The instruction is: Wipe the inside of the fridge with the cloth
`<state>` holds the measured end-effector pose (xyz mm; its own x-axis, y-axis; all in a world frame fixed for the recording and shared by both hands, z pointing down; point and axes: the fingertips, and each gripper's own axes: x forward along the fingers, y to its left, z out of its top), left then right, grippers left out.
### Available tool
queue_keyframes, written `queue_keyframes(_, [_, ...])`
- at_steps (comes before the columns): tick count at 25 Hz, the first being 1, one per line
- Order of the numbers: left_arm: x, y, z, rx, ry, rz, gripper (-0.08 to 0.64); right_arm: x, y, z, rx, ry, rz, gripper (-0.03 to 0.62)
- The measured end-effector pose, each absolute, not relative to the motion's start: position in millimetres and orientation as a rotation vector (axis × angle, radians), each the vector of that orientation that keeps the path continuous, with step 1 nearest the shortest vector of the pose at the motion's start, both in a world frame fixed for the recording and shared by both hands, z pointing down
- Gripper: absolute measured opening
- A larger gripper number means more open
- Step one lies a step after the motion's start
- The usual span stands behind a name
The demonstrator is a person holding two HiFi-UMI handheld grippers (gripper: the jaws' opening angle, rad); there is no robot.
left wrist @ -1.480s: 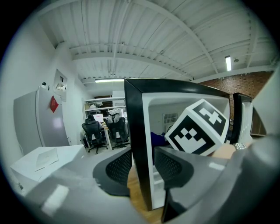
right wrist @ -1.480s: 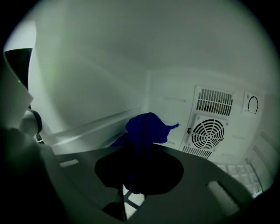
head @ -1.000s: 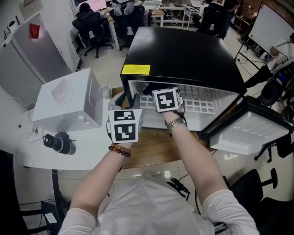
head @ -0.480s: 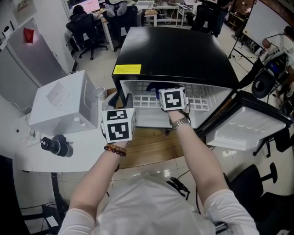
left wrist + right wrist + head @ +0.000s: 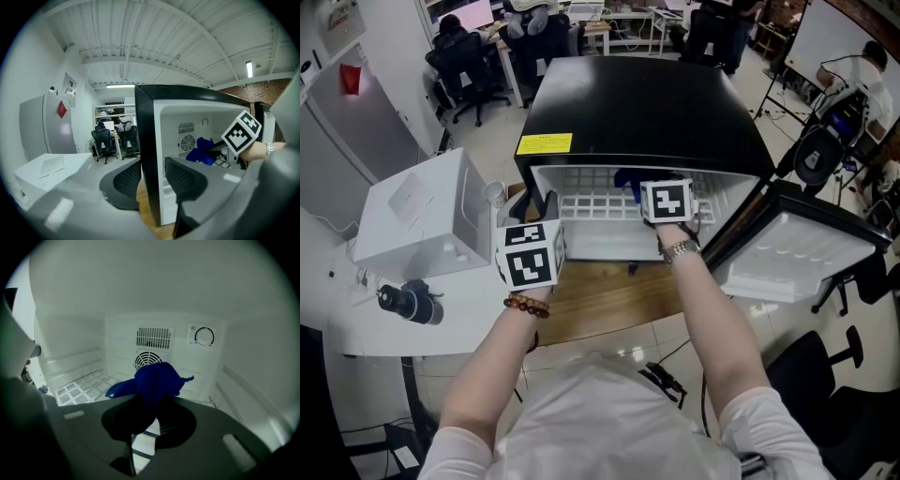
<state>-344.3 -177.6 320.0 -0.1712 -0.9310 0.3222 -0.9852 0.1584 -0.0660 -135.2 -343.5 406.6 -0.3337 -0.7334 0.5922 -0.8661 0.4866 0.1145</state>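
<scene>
The black mini fridge [image 5: 647, 103] stands on a wooden table [image 5: 600, 292] with its door [image 5: 802, 258] swung open to the right. My right gripper [image 5: 645, 186] reaches inside over the white wire shelf [image 5: 591, 204], shut on a bunched blue cloth [image 5: 628, 176]. In the right gripper view the cloth [image 5: 157, 378] sticks up out of the right gripper [image 5: 152, 401], in front of the back wall's fan grille [image 5: 146, 361]. My left gripper [image 5: 547, 203] sits at the fridge's front left corner. In the left gripper view, the left gripper [image 5: 152, 177] has its jaws closed either side of the left wall [image 5: 147, 140].
A white box [image 5: 422, 220], a paper cup [image 5: 494, 193] and a black round device [image 5: 408, 302] sit on the white table left of the fridge. A thermostat dial [image 5: 204, 337] is on the back wall. Office chairs and people fill the room behind.
My right gripper has carried the cloth to the right inside the fridge, and the cloth now shows beyond its cube. The left gripper has stayed on the fridge's left wall.
</scene>
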Motion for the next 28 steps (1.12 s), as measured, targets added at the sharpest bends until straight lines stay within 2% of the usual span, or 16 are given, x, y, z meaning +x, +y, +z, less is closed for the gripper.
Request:
queue_keyframes(9, [-343.8,-178.2,319.1,1.865,-2.233,0.363,0.153,-90.1,-356.2,402.8,1.412,-2.093,0.282,0.066])
queue_keyframes(13, [-344.8,-178.1,319.1,1.862,-2.233,0.36,0.153,-99.7,-351.4,405.7,1.358,-2.159,0.35,0.066])
queue_keyframes(16, [-344.8,-178.3,319.1,1.862,-2.232,0.357,0.153,-77.3,-357.0,401.9,1.439,-2.067,0.277,0.066])
queue_keyframes(28, [-344.0,-178.3,319.4,1.869,-2.228,0.344,0.153,-67.9,-359.9,395.0,1.482,-2.061,0.187,0.066])
